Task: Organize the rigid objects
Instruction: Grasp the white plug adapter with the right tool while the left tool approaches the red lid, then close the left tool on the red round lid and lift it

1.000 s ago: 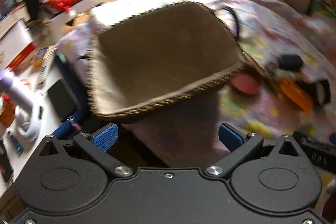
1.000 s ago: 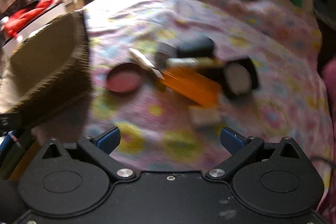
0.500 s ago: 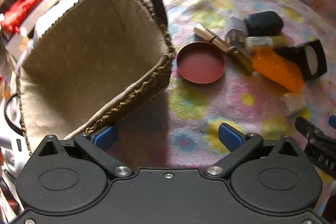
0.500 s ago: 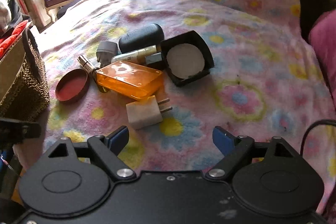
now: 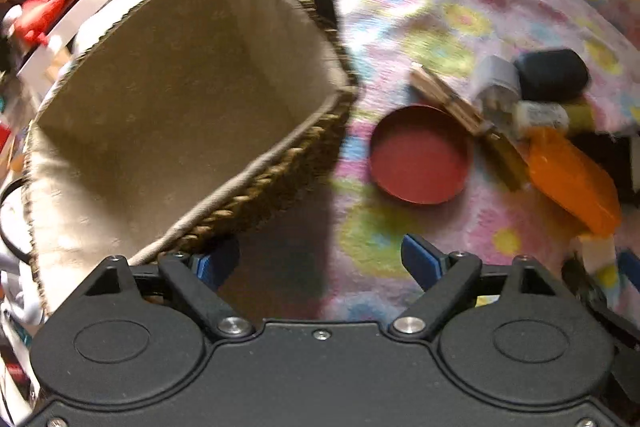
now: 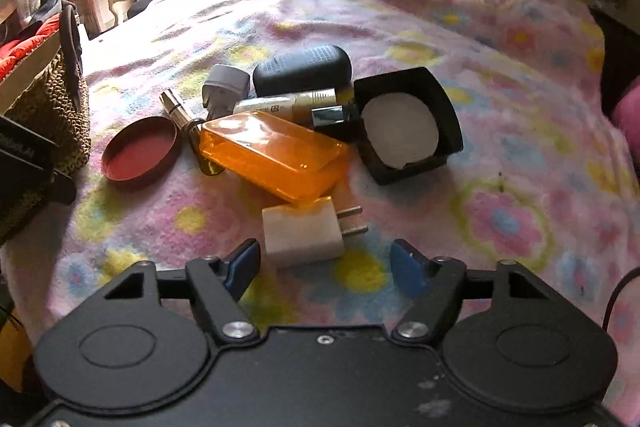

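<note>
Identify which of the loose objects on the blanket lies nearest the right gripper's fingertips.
The white plug adapter, its two prongs pointing right. It lies just ahead of the right gripper, whose jaws have been closing, while the orange case and the others sit farther back.

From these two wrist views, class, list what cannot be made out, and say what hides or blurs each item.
- Basket near corner: left wrist view, behind the left gripper.
- Tube label: right wrist view, too small.
- Gold stick lower end: right wrist view, under the orange case.
- Black box: left wrist view, cut by the edge.

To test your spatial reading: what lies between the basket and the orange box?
The round red lid lies on the blanket between the basket and the orange box, clearest in the right wrist view.
</note>
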`<control>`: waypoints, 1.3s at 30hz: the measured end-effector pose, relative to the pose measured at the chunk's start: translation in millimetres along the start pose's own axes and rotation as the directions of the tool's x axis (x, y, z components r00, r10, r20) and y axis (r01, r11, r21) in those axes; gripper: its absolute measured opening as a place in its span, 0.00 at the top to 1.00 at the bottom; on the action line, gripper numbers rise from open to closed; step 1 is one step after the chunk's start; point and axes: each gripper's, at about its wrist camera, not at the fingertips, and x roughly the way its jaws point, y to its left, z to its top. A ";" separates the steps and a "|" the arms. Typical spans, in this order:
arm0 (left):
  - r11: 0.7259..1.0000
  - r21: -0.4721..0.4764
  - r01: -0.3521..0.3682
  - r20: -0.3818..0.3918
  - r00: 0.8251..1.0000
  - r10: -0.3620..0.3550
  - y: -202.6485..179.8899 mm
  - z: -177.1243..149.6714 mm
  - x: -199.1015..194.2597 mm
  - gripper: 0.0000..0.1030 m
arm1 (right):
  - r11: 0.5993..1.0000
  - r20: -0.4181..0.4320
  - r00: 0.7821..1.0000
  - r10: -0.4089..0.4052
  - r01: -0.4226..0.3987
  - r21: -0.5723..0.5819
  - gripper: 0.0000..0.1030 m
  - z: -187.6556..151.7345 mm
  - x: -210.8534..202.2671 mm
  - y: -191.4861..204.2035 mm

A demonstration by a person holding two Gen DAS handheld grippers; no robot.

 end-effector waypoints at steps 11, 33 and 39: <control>0.997 0.056 0.053 0.059 0.997 -0.057 -56.6 21.2 19.5 0.10 | 1.000 0.021 1.000 -0.012 0.012 -0.009 0.61 -3.2 -10.1 -18.5; 0.996 0.008 0.084 0.123 0.989 -0.085 -61.8 42.1 55.4 0.03 | 0.999 0.019 1.000 0.016 -0.017 0.029 0.61 -5.8 -6.2 -28.3; 0.975 0.018 0.222 0.119 0.968 -0.222 -59.7 39.2 42.0 0.54 | 0.998 -0.008 1.000 0.012 -0.011 0.059 0.61 -1.4 -6.5 -32.6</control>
